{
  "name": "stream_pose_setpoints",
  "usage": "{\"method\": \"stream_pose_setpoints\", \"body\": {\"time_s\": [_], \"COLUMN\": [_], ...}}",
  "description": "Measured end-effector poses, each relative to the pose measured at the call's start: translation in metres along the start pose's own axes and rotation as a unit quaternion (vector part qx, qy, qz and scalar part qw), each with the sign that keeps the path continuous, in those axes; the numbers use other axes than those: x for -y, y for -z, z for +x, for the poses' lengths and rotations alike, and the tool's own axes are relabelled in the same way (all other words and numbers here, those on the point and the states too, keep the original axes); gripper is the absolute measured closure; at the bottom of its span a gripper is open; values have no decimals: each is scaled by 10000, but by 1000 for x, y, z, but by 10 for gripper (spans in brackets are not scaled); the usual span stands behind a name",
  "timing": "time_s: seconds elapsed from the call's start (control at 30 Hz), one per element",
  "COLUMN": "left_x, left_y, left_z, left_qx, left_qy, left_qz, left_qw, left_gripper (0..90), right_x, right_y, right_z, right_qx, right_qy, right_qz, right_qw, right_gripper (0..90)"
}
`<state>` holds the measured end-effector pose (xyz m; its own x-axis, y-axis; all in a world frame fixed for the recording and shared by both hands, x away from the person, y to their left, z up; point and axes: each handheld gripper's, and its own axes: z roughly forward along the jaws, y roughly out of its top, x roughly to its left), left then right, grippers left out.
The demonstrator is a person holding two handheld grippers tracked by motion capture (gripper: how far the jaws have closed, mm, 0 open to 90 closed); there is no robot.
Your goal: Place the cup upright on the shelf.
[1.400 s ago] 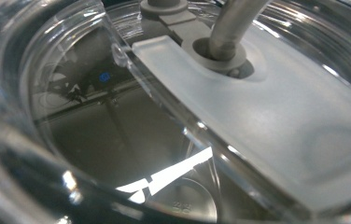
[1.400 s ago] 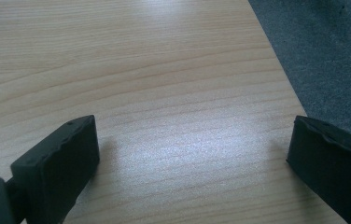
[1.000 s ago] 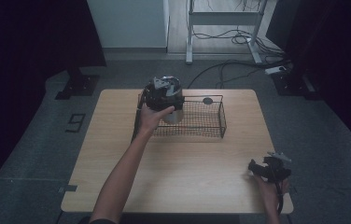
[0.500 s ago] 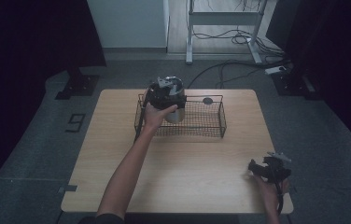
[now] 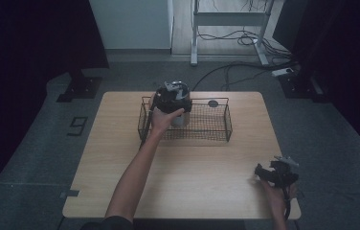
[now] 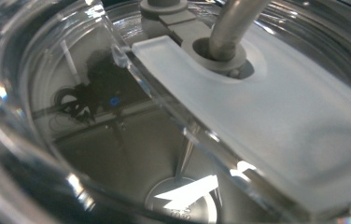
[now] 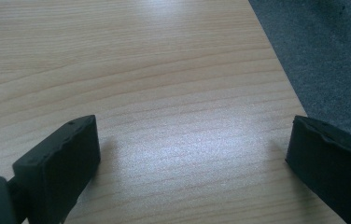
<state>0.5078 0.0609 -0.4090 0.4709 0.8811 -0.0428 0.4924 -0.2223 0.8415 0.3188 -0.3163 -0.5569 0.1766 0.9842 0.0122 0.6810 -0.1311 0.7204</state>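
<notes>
Two grippers work apart: the left gripper (image 5: 171, 98) hangs over the wire basket's (image 5: 219, 128) left end, its camera pressed close to a clear jar (image 6: 117, 140), grip unreadable. Well clear of the basket, the right gripper (image 7: 192, 163) rests wide open and empty. Since a second ago, the left hand (image 5: 164, 120) has edged forward.

A wooden table (image 5: 178, 177) is seen on grey carpet; a wire basket (image 5: 207, 125) and a small dark disc (image 5: 212, 103) are set on it.
</notes>
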Motion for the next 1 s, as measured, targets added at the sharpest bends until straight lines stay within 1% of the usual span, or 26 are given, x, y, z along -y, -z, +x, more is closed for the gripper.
{"method": "stream_pose_setpoints", "body": {"time_s": [0.07,0.3,0.67,0.83,1.0], "left_x": [2,9,25,29,35], "left_y": [-3,-13,-28,-31,-36], "left_z": [-1,-2,-1,0,0], "left_qx": [-11,-32,-101,-111,-103], "left_qy": [-24,-5,67,98,113], "left_qz": [30,121,296,311,383], "left_qw": [10000,9999,9995,9994,9992], "left_gripper": [40,40,40,40,40], "right_x": [0,0,0,0,0], "right_y": [0,0,0,0,0], "right_z": [0,0,0,0,0], "right_qx": [1,-1,-2,-1,3], "right_qy": [4,1,3,4,6], "right_qz": [8,1,0,-1,-2], "right_qw": [10000,10000,10000,10000,10000], "right_gripper": [26,26,27,27,28]}}
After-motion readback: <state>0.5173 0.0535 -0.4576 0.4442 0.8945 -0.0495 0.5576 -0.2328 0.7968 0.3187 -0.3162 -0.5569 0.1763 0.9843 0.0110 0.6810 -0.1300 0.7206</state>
